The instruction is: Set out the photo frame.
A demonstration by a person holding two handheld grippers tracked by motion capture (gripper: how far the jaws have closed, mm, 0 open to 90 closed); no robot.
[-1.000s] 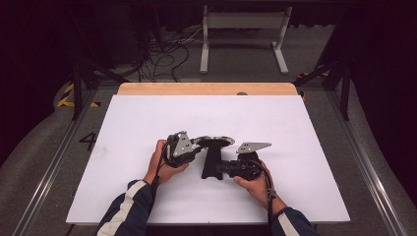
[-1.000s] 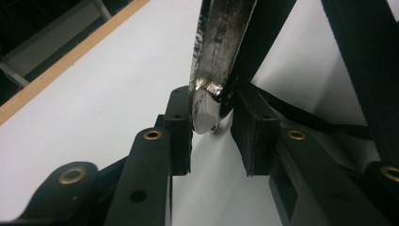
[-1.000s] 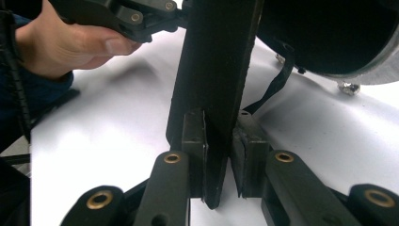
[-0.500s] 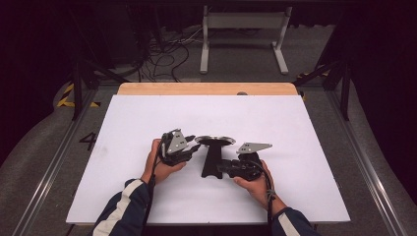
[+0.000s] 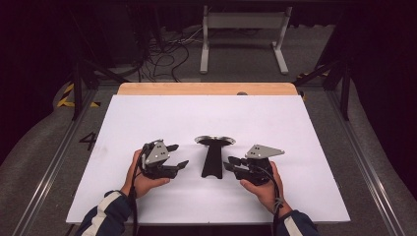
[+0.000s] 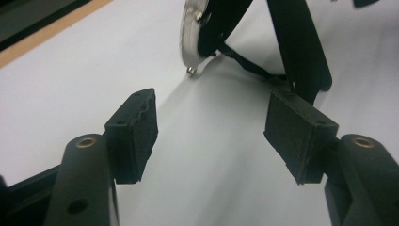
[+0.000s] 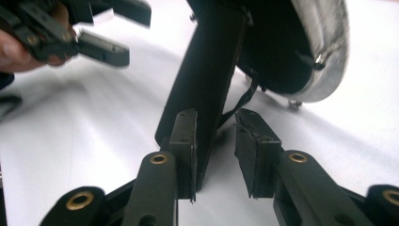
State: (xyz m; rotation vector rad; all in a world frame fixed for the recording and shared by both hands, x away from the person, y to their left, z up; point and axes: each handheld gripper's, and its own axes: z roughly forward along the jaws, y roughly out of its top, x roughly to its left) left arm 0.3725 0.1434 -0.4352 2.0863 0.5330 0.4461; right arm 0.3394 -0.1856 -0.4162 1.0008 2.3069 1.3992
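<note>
White board: flat sheet covering most of the table top, one corner toward each side of the scene.

Wooden table edge: pale strip exposed along the far side of the board.

Small dark object: on the wooden strip, right of middle; too small to tell what it is.

Grey metal stand: on the floor beyond the table, two feet pointing near.

Tangled black cables: floor, far left.

Yellow-and-black tape: floor, left of the table.

Painted numeral "4": floor, left.

Metal rails: along the table's left and right sides.
</note>
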